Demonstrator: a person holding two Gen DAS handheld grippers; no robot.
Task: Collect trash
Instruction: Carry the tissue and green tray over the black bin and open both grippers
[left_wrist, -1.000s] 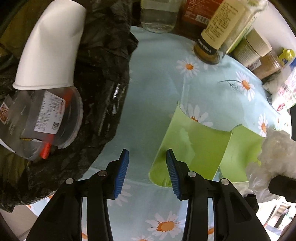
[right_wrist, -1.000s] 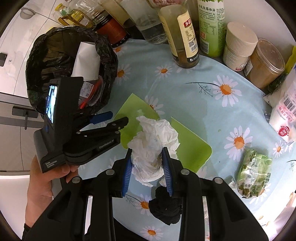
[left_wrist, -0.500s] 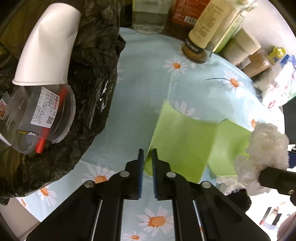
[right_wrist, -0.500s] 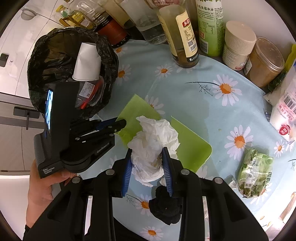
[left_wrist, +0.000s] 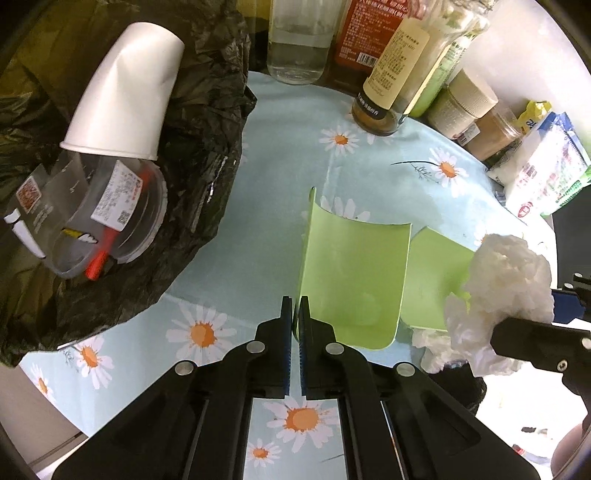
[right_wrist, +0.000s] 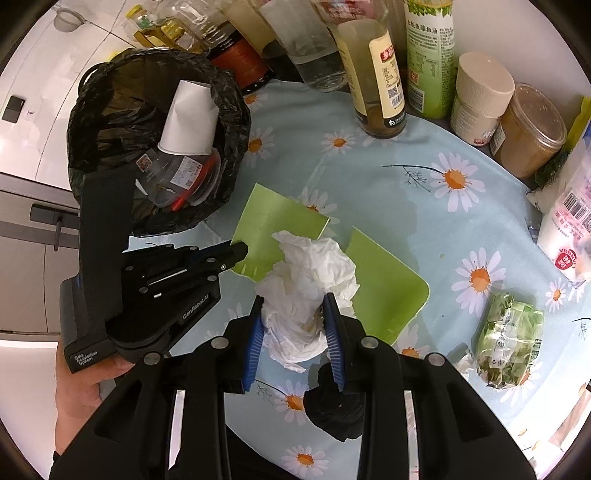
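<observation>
My left gripper (left_wrist: 295, 314) is shut on the near edge of a green paper sheet (left_wrist: 354, 273), which curls up off the daisy tablecloth; it also shows in the right wrist view (right_wrist: 236, 258). A second green sheet (left_wrist: 436, 273) lies beside it. My right gripper (right_wrist: 295, 317) is shut on a crumpled white tissue wad (right_wrist: 310, 280), seen too in the left wrist view (left_wrist: 506, 280). The black-lined trash bin (right_wrist: 110, 103) at the left holds a white paper cup (left_wrist: 122, 88) and a clear plastic cup (left_wrist: 103, 214).
Bottles and jars (right_wrist: 373, 74) line the back of the table. A white packet (right_wrist: 569, 229) and a green wrapped packet (right_wrist: 509, 343) lie at the right. A black crumpled lump (right_wrist: 332, 410) lies under my right gripper.
My left gripper has closed from open onto the green sheet's edge and lifted it so it curls. My right gripper still holds the tissue in about the same place.
</observation>
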